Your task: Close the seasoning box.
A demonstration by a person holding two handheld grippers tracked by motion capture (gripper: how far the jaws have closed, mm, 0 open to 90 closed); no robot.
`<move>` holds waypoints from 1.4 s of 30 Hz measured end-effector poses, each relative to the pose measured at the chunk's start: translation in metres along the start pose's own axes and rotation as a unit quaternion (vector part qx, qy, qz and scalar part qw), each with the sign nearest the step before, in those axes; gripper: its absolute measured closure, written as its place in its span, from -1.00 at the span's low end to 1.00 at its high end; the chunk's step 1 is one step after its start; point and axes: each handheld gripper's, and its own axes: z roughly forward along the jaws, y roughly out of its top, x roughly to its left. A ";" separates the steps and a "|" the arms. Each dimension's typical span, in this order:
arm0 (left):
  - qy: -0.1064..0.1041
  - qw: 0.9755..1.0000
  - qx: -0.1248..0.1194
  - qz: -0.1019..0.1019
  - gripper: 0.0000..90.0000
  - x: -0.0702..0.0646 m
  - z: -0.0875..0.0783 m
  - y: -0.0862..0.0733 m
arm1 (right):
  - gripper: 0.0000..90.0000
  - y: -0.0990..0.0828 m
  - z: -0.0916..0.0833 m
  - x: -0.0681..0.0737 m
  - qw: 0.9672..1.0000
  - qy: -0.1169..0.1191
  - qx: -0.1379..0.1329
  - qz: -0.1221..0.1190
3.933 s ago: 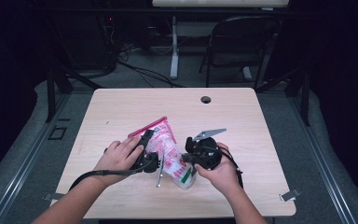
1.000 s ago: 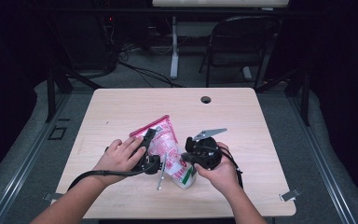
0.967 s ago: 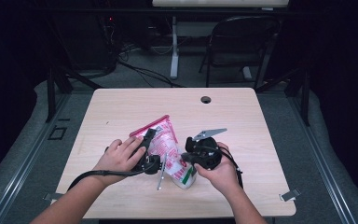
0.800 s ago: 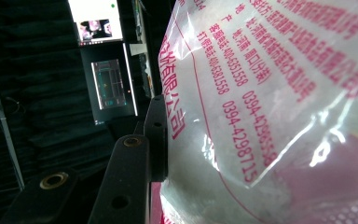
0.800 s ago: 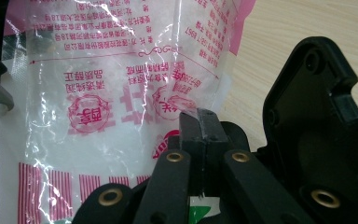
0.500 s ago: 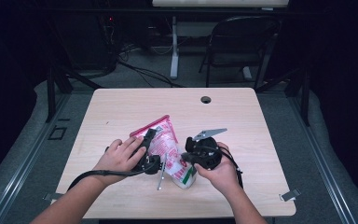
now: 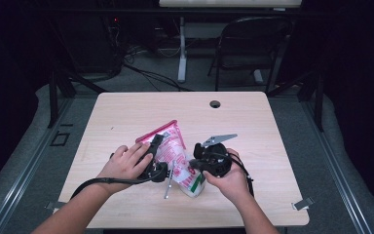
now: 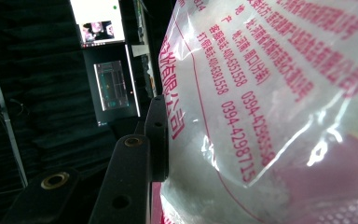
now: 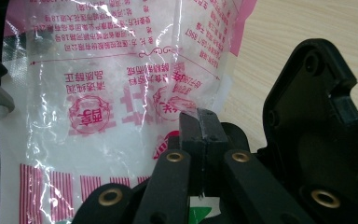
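Note:
A clear plastic bag (image 7: pixel 174 151) with pink edges and red print lies slanted at mid-table, held between both hands. My left gripper (image 7: pixel 157 165) sits along its left side. In the left gripper view one black jaw presses against the bag (image 8: pixel 270 107), and the other is hidden behind the film. My right gripper (image 7: pixel 200 165) meets the bag's lower right end. In the right gripper view its jaws stand together, my right gripper (image 9: pixel 200 128) pinching the film of the bag (image 9: pixel 107 93). White contents fill the bag's lower end (image 7: pixel 191 184).
The light wooden table (image 7: pixel 126 112) has a cable hole (image 7: pixel 215 104) near its far edge and a metal clip (image 7: pixel 303 203) at the front right. A folding chair (image 7: pixel 253 44) and cables stand beyond the table. Lit screens (image 8: pixel 103 21) glow in the dark background.
The bag's upper pink corner has lifted and shifted slightly. Both hands and grippers stay in nearly the same places.

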 end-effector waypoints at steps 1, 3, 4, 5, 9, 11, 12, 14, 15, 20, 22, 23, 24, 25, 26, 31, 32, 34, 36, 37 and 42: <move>-0.001 1.000 0.000 0.002 0.54 0.000 0.000 0.000 | 1.00 0.000 0.000 0.000 1.000 0.000 0.000 0.000; -0.001 1.000 0.000 0.004 0.54 0.001 0.000 0.000 | 1.00 0.000 0.000 0.000 1.000 0.000 0.000 0.000; 0.000 1.000 0.000 0.004 0.54 0.001 0.000 0.000 | 1.00 0.000 0.000 0.000 1.000 0.000 -0.001 0.000; 0.002 1.000 0.000 0.004 0.54 0.001 0.000 0.000 | 1.00 0.000 0.000 0.000 1.000 -0.001 -0.001 0.000; 0.002 1.000 0.000 0.004 0.54 0.001 0.000 0.000 | 1.00 0.000 0.000 0.000 1.000 -0.001 -0.001 0.000; 0.003 1.000 0.000 0.004 0.54 0.001 0.000 0.001 | 1.00 0.000 0.000 0.000 1.000 -0.001 -0.001 -0.001; 0.002 1.000 0.000 0.003 0.54 0.001 0.000 0.001 | 1.00 0.000 0.000 0.000 1.000 -0.001 -0.001 0.000; 0.002 1.000 0.000 0.004 0.54 0.001 0.000 0.001 | 1.00 0.000 0.000 0.000 1.000 -0.001 -0.001 0.000; 0.002 1.000 0.000 0.004 0.54 0.001 0.000 0.001 | 1.00 0.000 0.000 0.000 1.000 -0.001 -0.001 0.000; 0.010 1.000 -0.002 0.009 0.54 0.002 -0.001 0.001 | 1.00 0.000 0.000 0.000 1.000 -0.001 -0.002 0.000; 0.009 1.000 -0.003 0.005 0.54 0.002 -0.001 0.001 | 1.00 0.000 0.000 0.001 1.000 -0.001 -0.003 0.000; 0.010 1.000 -0.004 0.003 0.54 0.001 -0.001 0.001 | 1.00 0.000 0.000 0.001 1.000 -0.001 -0.004 -0.001; 0.010 1.000 -0.004 0.004 0.54 0.001 -0.001 0.001 | 1.00 0.000 0.000 0.001 1.000 -0.001 -0.004 -0.001; 0.011 1.000 -0.004 0.005 0.55 0.001 -0.001 0.001 | 1.00 0.000 0.000 0.001 1.000 -0.001 -0.004 -0.001; 0.011 1.000 -0.004 0.005 0.55 0.001 -0.001 0.001 | 1.00 0.000 0.000 0.001 1.000 -0.001 -0.004 -0.001; 0.013 1.000 -0.003 0.007 0.55 0.002 -0.001 0.001 | 1.00 0.000 -0.001 0.000 1.000 0.000 -0.001 -0.003; 0.013 1.000 -0.003 0.007 0.55 0.002 -0.001 0.002 | 1.00 0.000 -0.001 0.000 1.000 0.000 -0.001 -0.003; 0.014 1.000 -0.003 0.007 0.55 0.002 -0.001 0.002 | 1.00 0.000 -0.001 0.000 1.000 0.000 -0.002 -0.002; 0.013 1.000 -0.003 0.008 0.55 0.002 -0.001 0.002 | 1.00 0.000 -0.001 0.000 1.000 -0.001 -0.002 -0.002; 0.014 1.000 -0.004 0.008 0.55 0.002 -0.001 0.002 | 1.00 0.000 -0.001 0.000 1.000 0.000 -0.003 -0.002; 0.011 1.000 -0.004 0.012 0.55 0.002 -0.001 0.002 | 1.00 0.000 -0.001 0.000 1.000 0.000 -0.003 -0.001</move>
